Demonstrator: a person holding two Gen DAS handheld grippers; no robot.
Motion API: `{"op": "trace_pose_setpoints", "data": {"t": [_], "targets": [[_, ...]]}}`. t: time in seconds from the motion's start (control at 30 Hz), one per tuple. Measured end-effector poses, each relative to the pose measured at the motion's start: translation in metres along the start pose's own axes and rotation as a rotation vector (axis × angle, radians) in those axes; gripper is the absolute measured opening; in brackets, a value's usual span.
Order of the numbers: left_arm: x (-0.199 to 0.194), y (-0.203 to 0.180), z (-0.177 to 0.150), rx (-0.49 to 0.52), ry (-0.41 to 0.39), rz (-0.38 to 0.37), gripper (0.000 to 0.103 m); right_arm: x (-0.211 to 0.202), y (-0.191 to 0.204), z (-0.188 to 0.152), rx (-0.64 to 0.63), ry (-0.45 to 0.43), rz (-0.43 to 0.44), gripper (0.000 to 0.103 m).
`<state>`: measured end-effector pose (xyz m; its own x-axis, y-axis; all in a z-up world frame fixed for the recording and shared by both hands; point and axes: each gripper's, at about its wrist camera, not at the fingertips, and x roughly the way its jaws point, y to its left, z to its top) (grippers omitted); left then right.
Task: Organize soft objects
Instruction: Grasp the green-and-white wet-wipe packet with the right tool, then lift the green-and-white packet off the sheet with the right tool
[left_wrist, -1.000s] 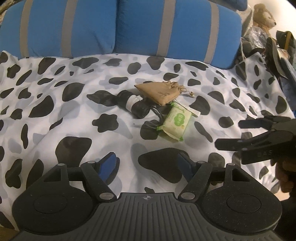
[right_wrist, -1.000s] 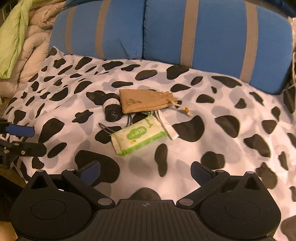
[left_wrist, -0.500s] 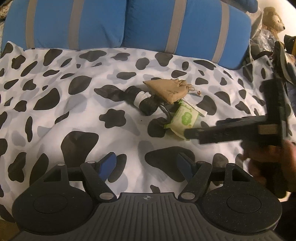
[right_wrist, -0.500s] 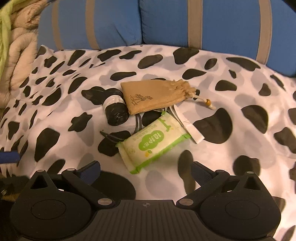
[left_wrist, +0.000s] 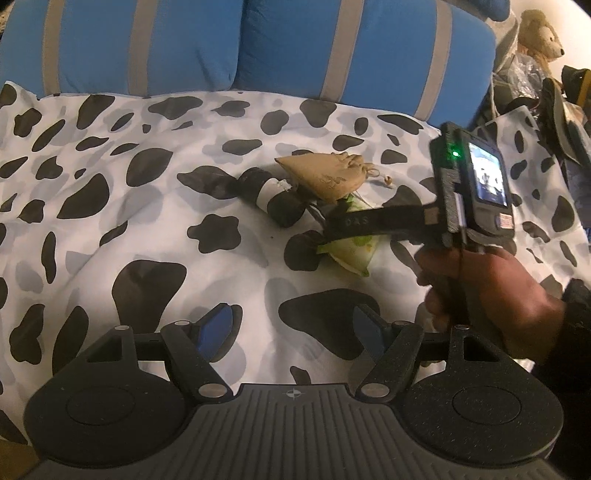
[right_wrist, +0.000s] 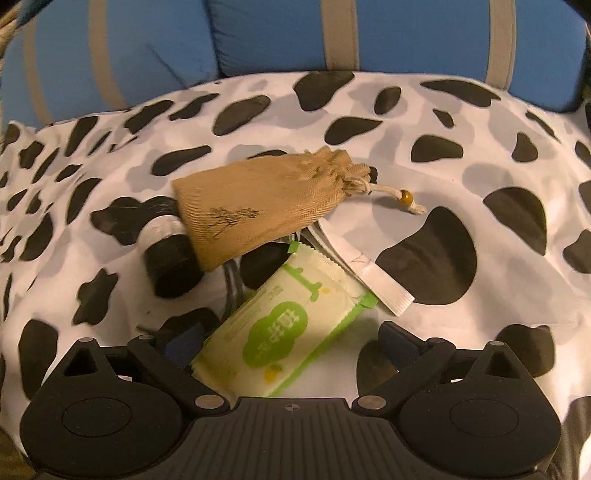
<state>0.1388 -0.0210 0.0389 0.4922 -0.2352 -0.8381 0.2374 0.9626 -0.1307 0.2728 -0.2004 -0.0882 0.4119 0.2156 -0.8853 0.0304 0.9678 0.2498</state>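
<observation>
Left gripper (left_wrist: 291, 328) open over cow-print cover (left_wrist: 110, 229). Right gripper (left_wrist: 332, 225) w/ hand (left_wrist: 491, 291) over green wipes pack (left_wrist: 351, 251), beside tan pouch (left_wrist: 325, 177).

White bedspread (right_wrist: 461, 177) with black and grey cow patches; blue cushions (right_wrist: 413, 33) with beige stripes; tan drawstring pouch (right_wrist: 266, 195) with a dark print; pale yellow wipes packet (right_wrist: 284, 332) with green edges and a green label; black roll (right_wrist: 170, 258) with a white band.
</observation>
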Motion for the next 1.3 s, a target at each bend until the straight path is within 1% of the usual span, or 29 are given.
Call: {"op": "trace_pose_setpoints", "data": {"t": [0.07,0.1,0.13,0.27,0.33,0.43,0.5,0.57,0.63,0.7,0.77,0.87,0.9,0.97,1.0,1.03,1.17,1.3], "targets": [[0.001,0.000,0.000,0.001,0.007,0.001,0.072,0.003,0.002,0.001,-0.031,-0.001,-0.013,0.100],[0.002,0.002,0.000,-0.001,0.011,0.002,0.072,0.002,0.003,0.002,-0.052,-0.002,-0.021,0.097],[0.002,0.002,0.000,-0.004,0.012,0.003,0.072,0.001,0.003,0.001,-0.067,0.002,-0.029,0.093],[0.003,0.003,-0.001,-0.011,0.018,0.005,0.072,-0.007,-0.003,-0.002,-0.098,0.031,-0.029,0.085],[0.003,0.001,-0.002,-0.006,0.021,0.006,0.072,-0.013,-0.008,-0.003,-0.104,0.048,-0.023,0.077],[0.004,-0.001,-0.004,0.006,0.026,0.009,0.072,-0.024,-0.017,-0.009,-0.128,0.059,-0.044,0.069],[0.006,-0.001,-0.005,0.003,0.032,0.012,0.072,-0.030,-0.023,-0.013,-0.143,0.052,-0.061,0.066],[0.007,-0.002,-0.005,0.000,0.035,0.013,0.072,-0.032,-0.028,-0.016,-0.139,0.039,-0.059,0.066],[0.009,-0.004,-0.005,0.006,0.036,0.018,0.072,-0.031,-0.031,-0.016,-0.134,0.022,-0.031,0.066],[0.013,-0.007,-0.006,0.015,0.041,0.026,0.072,-0.027,-0.029,-0.015,-0.163,0.000,-0.016,0.066],[0.017,-0.009,-0.007,0.019,0.051,0.034,0.072,-0.022,-0.024,-0.014,-0.203,-0.014,-0.027,0.067],[0.020,-0.010,-0.007,0.018,0.053,0.027,0.072,-0.017,-0.021,-0.013,-0.221,-0.031,-0.006,0.067],[0.020,-0.011,-0.007,0.016,0.049,0.024,0.072,-0.016,-0.019,-0.012,-0.233,-0.034,0.001,0.066],[0.021,-0.012,-0.007,0.014,0.043,0.017,0.072,-0.014,-0.017,-0.012,-0.250,-0.035,-0.009,0.060],[0.022,-0.013,-0.007,0.011,0.039,0.012,0.072,-0.014,-0.016,-0.012,-0.259,-0.034,-0.014,0.053],[0.022,-0.014,-0.007,0.008,0.036,0.008,0.072,-0.014,-0.016,-0.012,-0.259,-0.031,-0.010,0.052],[0.026,-0.014,-0.006,-0.008,0.027,-0.010,0.072,-0.022,-0.018,-0.014,-0.245,-0.015,0.018,0.051],[0.029,-0.018,-0.003,-0.010,0.016,-0.029,0.072,-0.041,-0.018,-0.019,-0.259,-0.035,0.029,0.051]]}}
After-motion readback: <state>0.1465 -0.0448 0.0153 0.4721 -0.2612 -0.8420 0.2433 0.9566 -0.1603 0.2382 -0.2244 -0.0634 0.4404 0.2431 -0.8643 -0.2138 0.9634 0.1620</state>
